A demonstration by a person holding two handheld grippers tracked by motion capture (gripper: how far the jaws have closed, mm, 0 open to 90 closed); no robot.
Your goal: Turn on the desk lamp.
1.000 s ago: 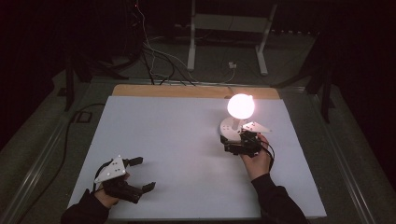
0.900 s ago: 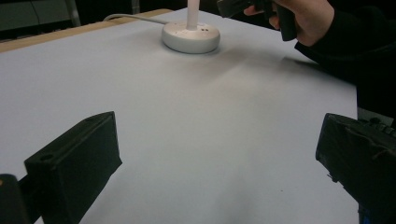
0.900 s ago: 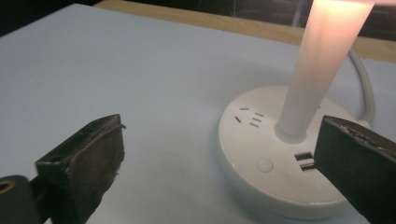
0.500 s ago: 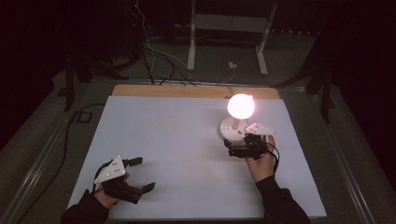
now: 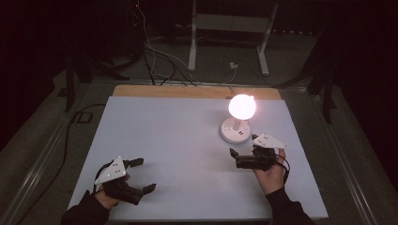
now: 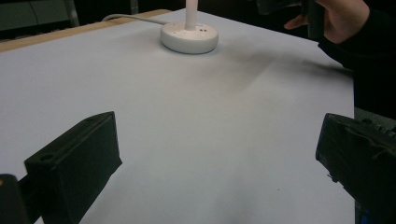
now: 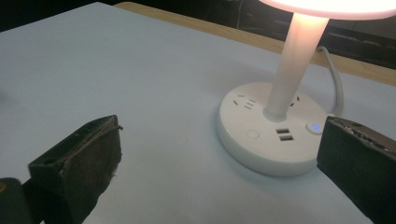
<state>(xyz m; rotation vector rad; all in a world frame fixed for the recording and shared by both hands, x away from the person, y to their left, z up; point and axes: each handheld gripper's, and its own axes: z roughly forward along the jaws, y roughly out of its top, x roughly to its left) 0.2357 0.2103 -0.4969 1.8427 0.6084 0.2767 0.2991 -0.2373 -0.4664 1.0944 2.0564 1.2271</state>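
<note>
Two grippers are on the table right now and neither one has hold of anything. We see the lamp (image 5: 241,119) standing toward the far right of the white table (image 5: 178,140), lit up, with its glowing round shade on top of a white stem that rises from a flat round base. That base has sockets, two USB slots and a small blue light on its top face, which we can make out in the right gripper view (image 7: 280,133).

Our right gripper (image 5: 240,158) sits just near of the lamp base, a bit to its right, with the jaws spread wide and nothing between them. In its own view the base lies ahead and to the right, partly behind the right-hand jaw, close but not touching as far as we can tell. A white cable (image 7: 334,81) runs off the back of the base toward the far wooden edge of the table.

Our left gripper (image 5: 141,176) is way over at the near left corner, well apart from the lamp, jaws also released and empty, resting low over the bare table. From the left gripper view the lamp base (image 6: 189,36) shows far off, with the right hand (image 6: 338,18) farther to its right.
</note>
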